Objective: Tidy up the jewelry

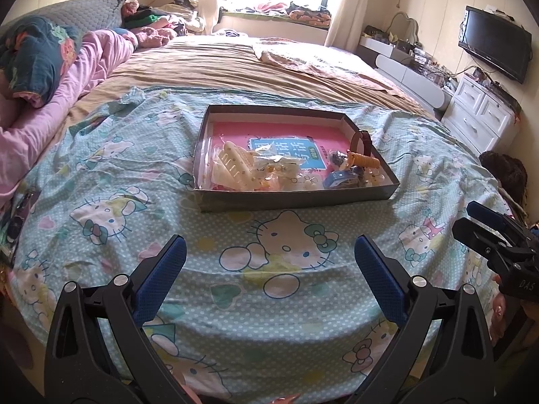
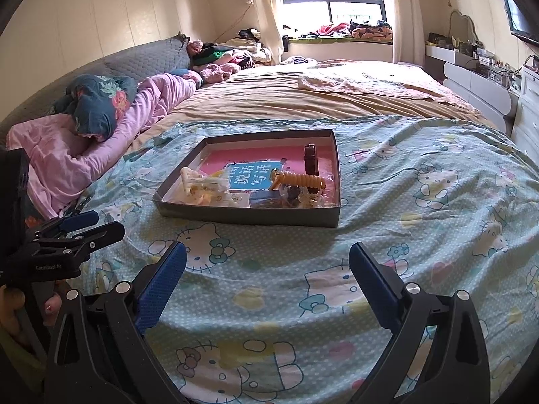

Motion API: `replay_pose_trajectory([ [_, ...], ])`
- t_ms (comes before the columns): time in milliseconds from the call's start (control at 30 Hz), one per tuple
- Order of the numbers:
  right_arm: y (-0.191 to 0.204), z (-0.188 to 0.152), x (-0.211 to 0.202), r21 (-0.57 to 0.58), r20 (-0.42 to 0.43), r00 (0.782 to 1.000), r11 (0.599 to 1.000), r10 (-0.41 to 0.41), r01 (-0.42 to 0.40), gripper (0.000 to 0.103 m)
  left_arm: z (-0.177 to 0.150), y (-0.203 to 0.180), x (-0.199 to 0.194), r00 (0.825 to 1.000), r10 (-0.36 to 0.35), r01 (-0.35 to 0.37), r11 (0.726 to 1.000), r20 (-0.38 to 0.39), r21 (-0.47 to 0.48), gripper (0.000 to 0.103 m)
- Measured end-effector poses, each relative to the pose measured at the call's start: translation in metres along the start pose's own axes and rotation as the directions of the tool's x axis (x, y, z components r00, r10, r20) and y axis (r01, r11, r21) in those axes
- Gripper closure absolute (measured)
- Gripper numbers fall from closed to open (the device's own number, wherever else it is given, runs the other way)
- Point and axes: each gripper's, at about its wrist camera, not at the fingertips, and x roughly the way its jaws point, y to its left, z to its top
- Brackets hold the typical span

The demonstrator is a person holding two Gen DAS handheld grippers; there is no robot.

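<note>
Jewelry (image 1: 353, 165) heaped in shallow box (image 1: 296, 198) on bedsheet (image 1: 269, 303), left gripper (image 1: 269, 256) and right gripper (image 2: 267, 259) both spread wide, empty

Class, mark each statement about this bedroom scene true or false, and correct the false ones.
1. The tray rests on the cartoon-cat bedsheet. True.
2. The right gripper is clamped on the brown watch strap. False: it is open and empty, short of the tray.
3. The orange coiled cord lies inside the tray. True.
4. The left gripper is shut. False: its jaws stand wide open.
5. The tray is empty. False: it holds several items.
</note>
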Motion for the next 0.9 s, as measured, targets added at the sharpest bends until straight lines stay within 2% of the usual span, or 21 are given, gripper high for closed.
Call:
replay_pose_trajectory([
  [900,0.0001,0.0001,0.0,0.0,-0.001,1.0,1.0,-0.003,0.003,0.007,0.0003,0.0,-0.0023,1.0,0.008,-0.008,1.0,-0.006,0.005,0.01],
])
